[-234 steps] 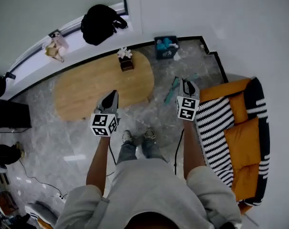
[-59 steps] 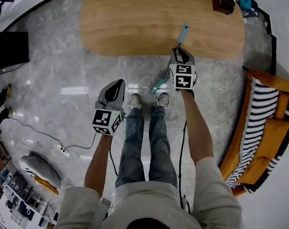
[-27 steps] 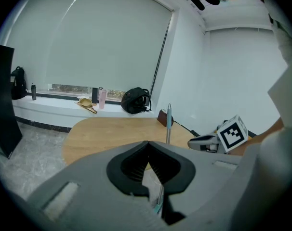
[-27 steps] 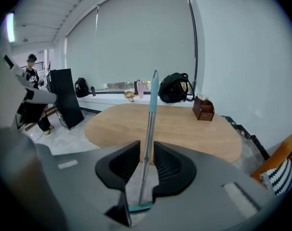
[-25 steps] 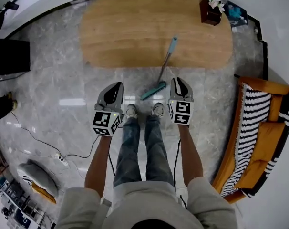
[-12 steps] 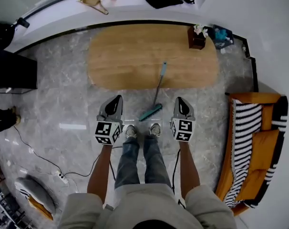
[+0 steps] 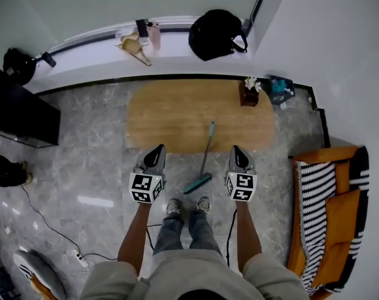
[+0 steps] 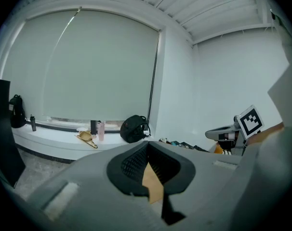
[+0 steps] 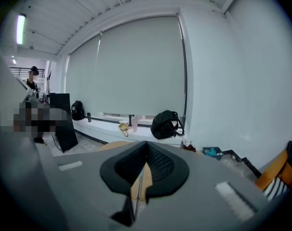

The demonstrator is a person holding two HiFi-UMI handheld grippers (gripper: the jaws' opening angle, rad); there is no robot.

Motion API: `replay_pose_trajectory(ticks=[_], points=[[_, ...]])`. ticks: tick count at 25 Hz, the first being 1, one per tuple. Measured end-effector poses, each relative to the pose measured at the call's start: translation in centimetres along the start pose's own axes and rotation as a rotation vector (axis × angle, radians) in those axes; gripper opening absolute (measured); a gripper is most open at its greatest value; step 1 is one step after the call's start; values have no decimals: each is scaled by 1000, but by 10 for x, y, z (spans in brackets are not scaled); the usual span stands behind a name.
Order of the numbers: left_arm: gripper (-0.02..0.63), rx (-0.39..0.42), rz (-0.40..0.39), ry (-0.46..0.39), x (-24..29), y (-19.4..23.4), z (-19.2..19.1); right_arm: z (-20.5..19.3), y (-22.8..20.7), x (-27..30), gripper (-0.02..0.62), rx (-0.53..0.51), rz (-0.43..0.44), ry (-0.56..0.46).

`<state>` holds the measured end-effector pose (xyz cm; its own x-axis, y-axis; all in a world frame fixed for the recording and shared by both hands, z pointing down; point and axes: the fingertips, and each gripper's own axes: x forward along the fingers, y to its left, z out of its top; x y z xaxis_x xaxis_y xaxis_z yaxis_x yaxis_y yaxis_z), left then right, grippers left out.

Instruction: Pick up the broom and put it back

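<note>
1. The broom (image 7: 206, 156) is in neither gripper. Its teal brush head sits on the floor (image 7: 83, 167) at 12 o'clock from the person's shoes (image 7: 172, 206), just ahead of them. Its handle runs away toward 12 o'clock, and the teal grip end crosses the near edge of the wooden table (image 7: 171, 114). It lies between the two grippers and clear of both.
2. The left gripper (image 7: 158, 150) is at 11 o'clock from the shoes, on an outstretched forearm. It points toward the table and tilts slightly down. Its claws are pressed together with nothing between them.
3. The right gripper (image 7: 237, 150) is at 1 o'clock from the shoes, level with the left gripper and parallel to it. Its claws are pressed together and hold nothing. The right gripper view shows only the table and a thin line of the broom handle through the slit.
4. The oval table stands at 12 o'clock on grey marble-pattern flooring. A small dark box with flowers (image 7: 249, 94) stands at the table's 2 o'clock end.
5. A white window ledge (image 7: 89, 58) runs behind the table and carries a black backpack (image 7: 216, 34) at 1 o'clock.
6. An orange sofa (image 7: 330, 224) with a striped cover stands at 3 to 4 o'clock. A black cabinet (image 7: 20, 114) stands at 10 o'clock. A cable (image 7: 45, 230) trails over the floor at 8 o'clock.
</note>
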<state>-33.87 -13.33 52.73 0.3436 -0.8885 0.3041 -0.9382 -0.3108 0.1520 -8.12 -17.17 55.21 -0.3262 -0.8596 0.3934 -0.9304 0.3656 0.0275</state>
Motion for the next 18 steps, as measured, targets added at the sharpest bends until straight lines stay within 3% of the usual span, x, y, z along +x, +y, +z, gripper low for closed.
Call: replay_pose_trajectory(ticks=[9,18], points=[[-5,31,-1,-77,-18,4,73,81,1,-18,0,-13,7,-83],[-5,73,-3,-122,-46,-4,116,117,-3,-53,0,-16,-1,-128]])
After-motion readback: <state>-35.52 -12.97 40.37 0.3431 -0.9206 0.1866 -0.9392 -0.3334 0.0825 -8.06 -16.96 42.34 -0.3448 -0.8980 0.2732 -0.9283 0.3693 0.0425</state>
